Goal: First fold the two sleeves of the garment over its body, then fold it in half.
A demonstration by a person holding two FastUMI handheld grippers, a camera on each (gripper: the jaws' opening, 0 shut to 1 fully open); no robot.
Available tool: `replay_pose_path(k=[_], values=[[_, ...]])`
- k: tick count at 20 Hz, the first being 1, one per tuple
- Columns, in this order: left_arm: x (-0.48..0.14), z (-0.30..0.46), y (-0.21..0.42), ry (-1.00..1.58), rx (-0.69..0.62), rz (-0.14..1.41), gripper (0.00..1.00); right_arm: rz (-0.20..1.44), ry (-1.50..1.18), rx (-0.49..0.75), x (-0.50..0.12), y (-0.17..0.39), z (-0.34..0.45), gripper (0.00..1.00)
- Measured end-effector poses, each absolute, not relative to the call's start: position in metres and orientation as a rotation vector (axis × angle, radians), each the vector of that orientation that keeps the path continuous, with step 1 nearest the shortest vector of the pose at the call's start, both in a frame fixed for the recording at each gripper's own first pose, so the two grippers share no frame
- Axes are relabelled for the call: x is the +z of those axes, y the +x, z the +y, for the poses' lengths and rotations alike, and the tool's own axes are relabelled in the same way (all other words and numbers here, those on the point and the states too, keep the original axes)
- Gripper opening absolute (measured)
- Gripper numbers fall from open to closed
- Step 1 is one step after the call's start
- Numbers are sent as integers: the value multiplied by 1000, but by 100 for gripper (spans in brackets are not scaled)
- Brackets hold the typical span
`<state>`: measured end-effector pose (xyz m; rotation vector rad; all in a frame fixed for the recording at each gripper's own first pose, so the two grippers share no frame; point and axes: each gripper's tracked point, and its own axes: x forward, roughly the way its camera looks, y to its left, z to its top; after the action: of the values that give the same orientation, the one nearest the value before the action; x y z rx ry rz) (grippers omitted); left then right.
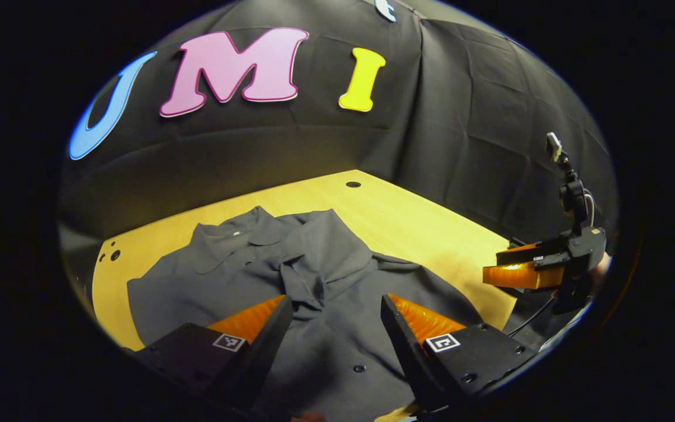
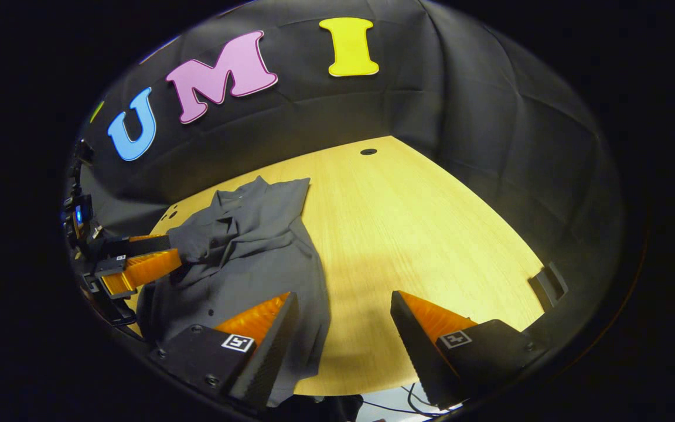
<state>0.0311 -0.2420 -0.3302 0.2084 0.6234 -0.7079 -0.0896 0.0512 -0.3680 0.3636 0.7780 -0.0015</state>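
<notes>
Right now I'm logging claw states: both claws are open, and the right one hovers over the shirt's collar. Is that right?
Not quite. Both claws are open, but the right claw hovers over the shirt's near edge and bare table, not the collar, which lies at the far end. The right gripper view shows this. The left claw is open above the shirt's buttoned front.

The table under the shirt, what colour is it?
The table is a light yellowish wood grain, seen best in the right gripper view. The shirt on it is dark grey.
</notes>
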Motion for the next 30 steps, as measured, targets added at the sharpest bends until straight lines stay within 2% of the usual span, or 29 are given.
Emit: replay_pose_path(k=[4, 5, 8, 14, 21, 30], values=[[-297, -207, 8, 135, -682, 621, 96, 785, 349, 29, -359, -102, 71, 99], [-293, -194, 4, 128, -660, 619, 94, 791, 346, 39, -358, -106, 76, 99], [-289, -145, -10, 134, -568, 618, 96, 819, 346, 67, -361, -117, 94, 99], [-326, -50, -47, 175, -384, 694, 96, 882, 360, 83, -381, -132, 119, 99], [-374, 13, -75, 129, -222, 805, 97, 950, 311, 76, -406, -144, 128, 99], [-432, 16, -83, 98, -185, 957, 96, 1007, 248, 97, -427, -139, 154, 99]])
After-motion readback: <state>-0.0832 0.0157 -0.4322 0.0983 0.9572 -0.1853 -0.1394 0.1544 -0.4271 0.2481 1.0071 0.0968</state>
